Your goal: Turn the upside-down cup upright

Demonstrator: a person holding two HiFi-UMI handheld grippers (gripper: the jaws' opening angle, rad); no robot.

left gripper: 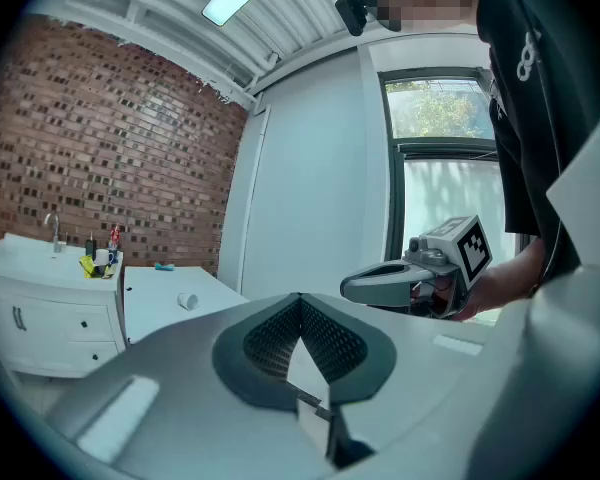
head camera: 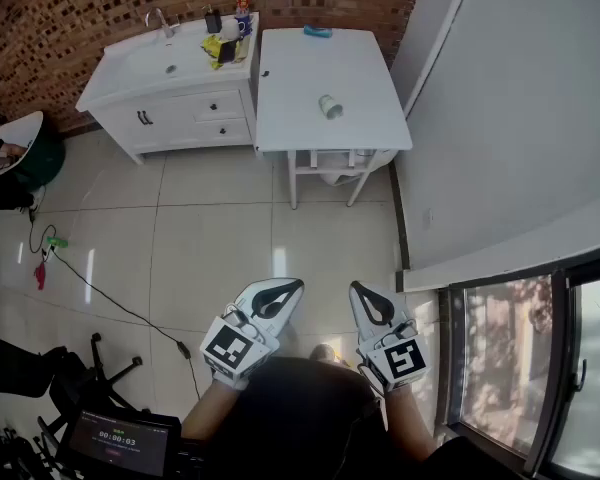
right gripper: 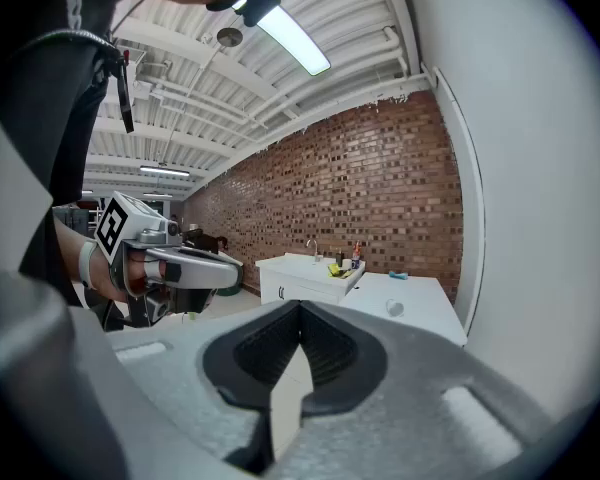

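Observation:
A small pale cup (head camera: 330, 106) rests on the white table (head camera: 290, 88) near its right side, far ahead of me across the tiled floor. It is too small to tell how it stands. The same cup (left gripper: 187, 301) shows tiny in the left gripper view, and as a speck, the cup (right gripper: 394, 309), in the right gripper view. My left gripper (head camera: 292, 288) and right gripper (head camera: 358, 292) are held close to my body, side by side, both shut and holding nothing. Each sees the other: the right gripper (left gripper: 352, 288) and the left gripper (right gripper: 235, 262).
A white sink cabinet (head camera: 170, 93) with a tap and bottles stands left of the table against the brick wall. A blue object (head camera: 317, 31) lies at the table's far end. A cable (head camera: 110, 298) crosses the floor; a chair base (head camera: 80, 378) and a screen (head camera: 115, 438) are at lower left.

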